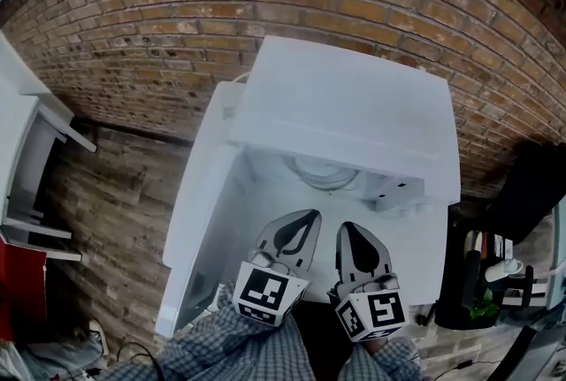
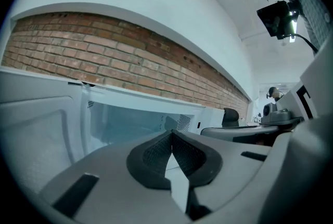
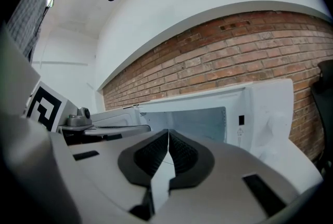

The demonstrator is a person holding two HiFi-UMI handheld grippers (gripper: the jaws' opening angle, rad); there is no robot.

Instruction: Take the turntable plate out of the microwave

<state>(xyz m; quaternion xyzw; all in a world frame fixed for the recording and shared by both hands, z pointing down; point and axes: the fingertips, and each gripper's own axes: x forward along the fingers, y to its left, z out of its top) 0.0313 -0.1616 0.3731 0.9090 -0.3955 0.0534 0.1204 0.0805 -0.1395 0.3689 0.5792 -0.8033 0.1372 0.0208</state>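
Note:
A white microwave (image 1: 345, 101) stands in the head view with its door (image 1: 199, 198) swung open to the left. Inside the cavity, the rim of the glass turntable plate (image 1: 323, 174) shows just under the top edge. My left gripper (image 1: 306, 217) and right gripper (image 1: 347, 229) hover side by side in front of the opening, both shut and holding nothing. The left gripper view shows its pads (image 2: 156, 151) meeting before the lit cavity (image 2: 127, 124). From the right gripper view, closed pads (image 3: 183, 153) point at the cavity (image 3: 195, 123), with the control panel (image 3: 268, 114) to the right.
A red brick wall (image 1: 177, 26) runs behind the microwave. Wooden floor (image 1: 106, 220) lies to the left, with a white shelf unit (image 1: 31, 167) at the far left. A dark cluttered stand with bottles (image 1: 491, 273) sits at the right.

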